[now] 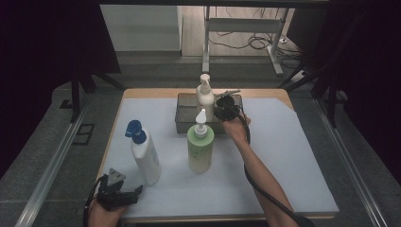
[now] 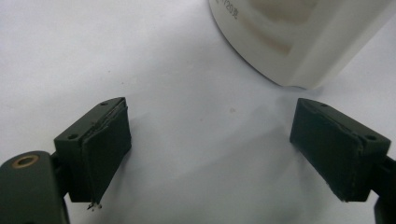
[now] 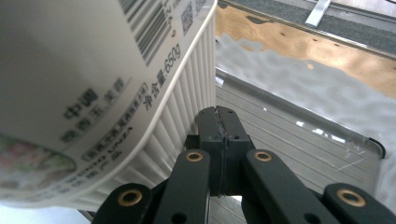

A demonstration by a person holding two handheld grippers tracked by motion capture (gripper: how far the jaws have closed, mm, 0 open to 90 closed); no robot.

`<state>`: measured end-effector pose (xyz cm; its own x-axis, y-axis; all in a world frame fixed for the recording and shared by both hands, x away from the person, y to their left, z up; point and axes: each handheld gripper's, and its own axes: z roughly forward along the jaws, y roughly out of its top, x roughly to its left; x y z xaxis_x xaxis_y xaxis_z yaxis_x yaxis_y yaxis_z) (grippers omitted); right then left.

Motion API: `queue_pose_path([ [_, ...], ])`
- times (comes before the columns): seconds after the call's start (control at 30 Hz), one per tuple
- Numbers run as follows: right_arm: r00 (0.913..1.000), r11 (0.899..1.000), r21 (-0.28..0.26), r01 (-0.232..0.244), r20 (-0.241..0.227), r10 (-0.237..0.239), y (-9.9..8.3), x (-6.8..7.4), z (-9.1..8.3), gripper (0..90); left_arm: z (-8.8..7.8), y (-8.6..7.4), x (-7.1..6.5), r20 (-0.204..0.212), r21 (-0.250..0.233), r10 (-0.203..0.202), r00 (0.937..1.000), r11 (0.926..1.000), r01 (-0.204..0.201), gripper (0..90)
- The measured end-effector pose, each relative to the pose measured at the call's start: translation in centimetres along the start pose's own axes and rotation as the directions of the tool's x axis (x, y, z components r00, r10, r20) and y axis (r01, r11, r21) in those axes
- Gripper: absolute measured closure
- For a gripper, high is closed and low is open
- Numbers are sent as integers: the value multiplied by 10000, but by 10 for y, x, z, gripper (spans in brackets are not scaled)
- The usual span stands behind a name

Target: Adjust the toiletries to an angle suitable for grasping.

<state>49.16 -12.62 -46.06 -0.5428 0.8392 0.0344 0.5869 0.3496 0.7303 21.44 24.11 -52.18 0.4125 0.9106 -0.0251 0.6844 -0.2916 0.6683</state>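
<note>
Standing in the grey tray (image 1: 185, 112), cream pump bottle (image 1: 205, 97), ribbed, barcoded, right claw (image 3: 219, 122) together beside it

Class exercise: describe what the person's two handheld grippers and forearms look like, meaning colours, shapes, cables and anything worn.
Both grippers are black. The left gripper carries a grey three-cornered plate on top, and its jaws end in blocky rectangular pads with worn edges. The right gripper has flat black linkage arms with brass-coloured pivot rings. A black cable trails along the right forearm. The forearms are bare, no sleeves.
</note>
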Motion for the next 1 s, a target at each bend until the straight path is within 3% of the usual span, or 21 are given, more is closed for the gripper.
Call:
queue_pose_path([
  [0.53, 9999, 10000, 51, 62, -81, -61, 4, 9, 7, 893, 0, 0, 0, -2, 1, 4, 10000, 10000, -4, 121],
  [1.0, 10000, 9995, 320, -30, 41, 28, 3, 2, 7, 892, 0, 0, 0, 1, 1, 3, 10000, 10000, -3, 121],
])
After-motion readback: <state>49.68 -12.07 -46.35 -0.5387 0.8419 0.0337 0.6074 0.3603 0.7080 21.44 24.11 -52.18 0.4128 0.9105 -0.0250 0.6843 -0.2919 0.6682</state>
